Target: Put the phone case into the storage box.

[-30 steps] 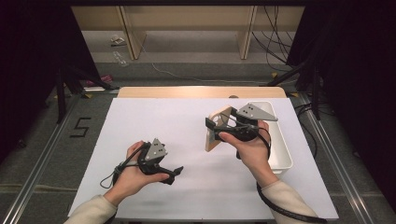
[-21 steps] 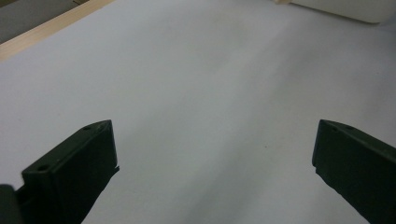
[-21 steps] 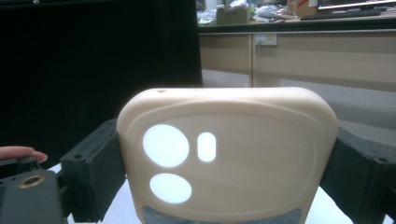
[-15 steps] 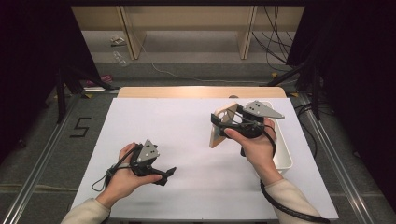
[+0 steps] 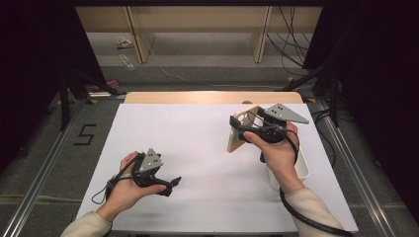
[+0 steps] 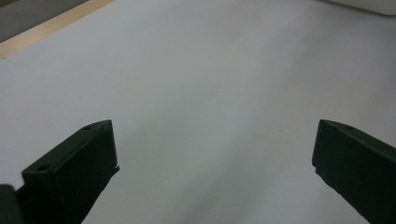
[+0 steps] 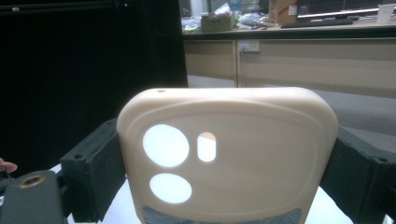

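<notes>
My right gripper (image 5: 238,129) is shut on a beige phone case (image 5: 243,127) and holds it upright above the right side of the white table (image 5: 197,133). In the right gripper view the phone case (image 7: 229,158) stands between the two black jaws, its camera cutouts facing me, pinched by its side edges. At the front left my left gripper (image 5: 172,184) rests low over the table, pointing right. Its jaws stand wide open in the left gripper view, with only bare white tabletop between the left gripper's (image 6: 212,140) tips.
A white bin (image 5: 302,171) sits at the table's right edge under my right forearm; its rim (image 6: 369,4) is at the top right of the left gripper view. A wooden strip (image 5: 212,97) runs along the far edge. Beyond it lie floor, shelving and cables.
The left hand and its gripper have shifted slightly to the left. The right gripper has stayed nearly in place, still holding the case.
</notes>
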A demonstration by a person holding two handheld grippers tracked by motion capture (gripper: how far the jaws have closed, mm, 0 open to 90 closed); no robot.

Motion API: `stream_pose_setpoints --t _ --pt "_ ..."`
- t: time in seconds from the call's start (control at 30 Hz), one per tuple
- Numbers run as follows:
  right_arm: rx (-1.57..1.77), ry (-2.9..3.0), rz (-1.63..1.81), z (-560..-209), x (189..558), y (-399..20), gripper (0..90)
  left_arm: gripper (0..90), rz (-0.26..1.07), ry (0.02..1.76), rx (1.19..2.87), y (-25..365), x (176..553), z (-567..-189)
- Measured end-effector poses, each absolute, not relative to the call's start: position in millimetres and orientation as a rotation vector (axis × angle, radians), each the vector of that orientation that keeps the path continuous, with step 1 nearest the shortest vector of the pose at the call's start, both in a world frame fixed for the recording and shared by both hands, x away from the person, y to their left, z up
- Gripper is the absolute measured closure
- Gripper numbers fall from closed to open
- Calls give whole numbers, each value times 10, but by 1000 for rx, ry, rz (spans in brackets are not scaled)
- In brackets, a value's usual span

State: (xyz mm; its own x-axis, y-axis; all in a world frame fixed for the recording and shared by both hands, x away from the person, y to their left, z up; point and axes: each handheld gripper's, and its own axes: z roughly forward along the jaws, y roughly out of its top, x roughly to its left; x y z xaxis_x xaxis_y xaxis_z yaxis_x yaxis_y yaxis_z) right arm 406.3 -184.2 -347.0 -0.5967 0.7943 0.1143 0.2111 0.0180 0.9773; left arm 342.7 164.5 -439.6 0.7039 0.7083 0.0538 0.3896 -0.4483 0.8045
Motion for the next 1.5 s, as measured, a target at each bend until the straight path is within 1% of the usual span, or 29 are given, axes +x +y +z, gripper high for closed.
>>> stream_pose_setpoints --t 0.93,1.5 --pt "1067 1755 1569 -3386 4102 -2055 115 0 507 888 2070 1808 3438 -4405" --pt "1087 1717 1551 -3346 4117 -2168 115 0 508 902 2069 1837 3443 -4414"
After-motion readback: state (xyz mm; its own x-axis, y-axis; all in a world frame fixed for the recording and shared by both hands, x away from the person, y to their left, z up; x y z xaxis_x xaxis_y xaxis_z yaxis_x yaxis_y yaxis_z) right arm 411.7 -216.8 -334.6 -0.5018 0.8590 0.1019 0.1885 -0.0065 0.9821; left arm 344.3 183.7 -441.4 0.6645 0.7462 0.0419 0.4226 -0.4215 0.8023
